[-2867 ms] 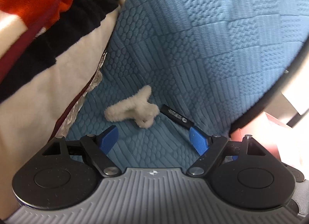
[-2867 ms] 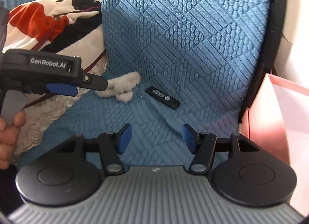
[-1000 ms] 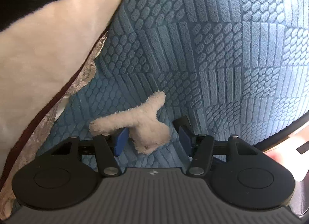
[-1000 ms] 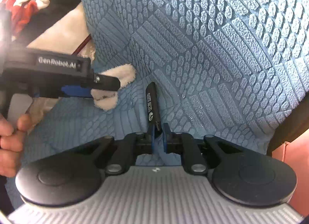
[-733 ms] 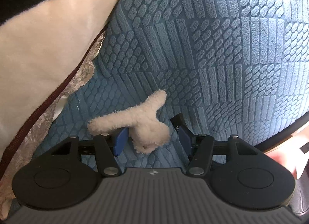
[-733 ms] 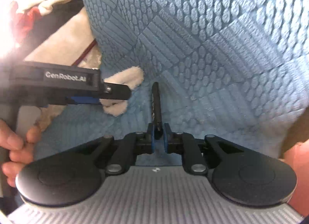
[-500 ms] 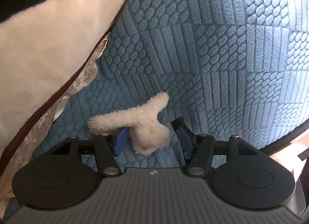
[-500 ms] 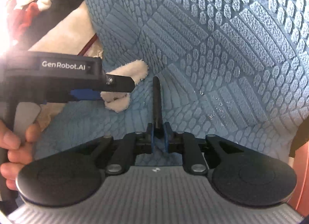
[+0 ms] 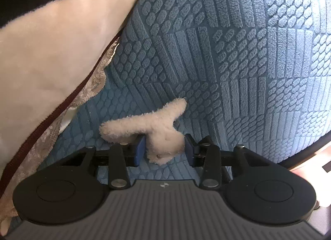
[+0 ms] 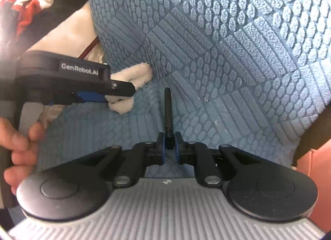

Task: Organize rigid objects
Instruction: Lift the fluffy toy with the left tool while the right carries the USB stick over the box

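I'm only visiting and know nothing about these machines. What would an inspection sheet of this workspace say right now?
Surface: blue textured seat cover, bare apart from the two items.
Job's things: fluffy cream clip lying on the cover; slim black stick, one end lifted off it.
Clutter: cream, black and red blanket piled at the left edge.
Grippers: left gripper has its jaws closing, pads pressing the fluffy clip's stub; right gripper has its jaws shut on the black stick's near end.
Cables: nothing seen.
Surroundings: a person's hand holding the left gripper's handle; pink box at the right edge.
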